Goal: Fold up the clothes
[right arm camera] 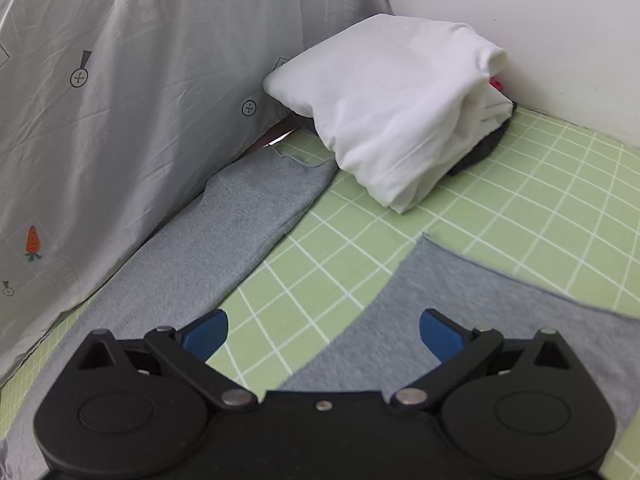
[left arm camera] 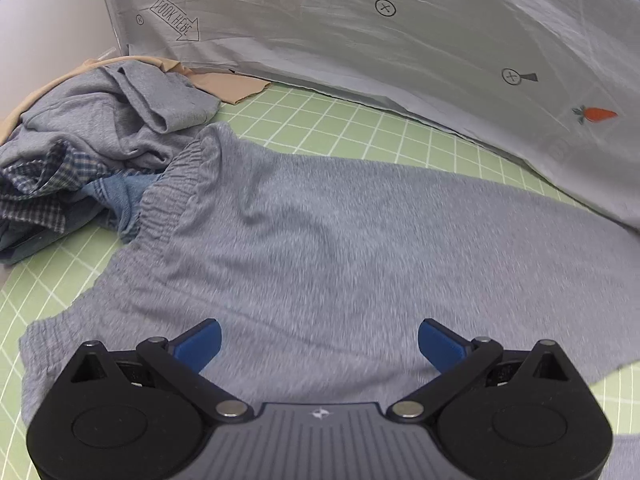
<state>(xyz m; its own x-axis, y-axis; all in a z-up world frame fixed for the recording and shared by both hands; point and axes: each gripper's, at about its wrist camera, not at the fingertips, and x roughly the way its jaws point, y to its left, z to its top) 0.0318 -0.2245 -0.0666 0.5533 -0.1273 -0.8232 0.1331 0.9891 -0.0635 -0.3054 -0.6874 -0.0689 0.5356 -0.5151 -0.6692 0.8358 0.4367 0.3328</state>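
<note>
The grey sweatpants are lying spread out on the green gridded mat that is covering the worktop, their gathered waistband pointing toward the heap of unfolded clothes at the left of the left wrist view. That heap is showing a crumpled grey garment on top, a blue checked piece below it and a tan cloth behind.

The left gripper is hanging above the seat of the sweatpants with its blue fingers standing wide apart and nothing between them.

In the right wrist view, the two legs of the sweatpants are lying apart on the mat: one leg is running along the foot of the grey sheet, which is printed with carrots and crossed circles, and the other leg is lying nearer the camera at the right. The right gripper is hovering over the bare mat between the legs, its fingers spread fully apart and gripping nothing.

A folded white garment is sitting on top of a dark piece in the far corner by the white wall, just beyond the end of the farther leg.
</note>
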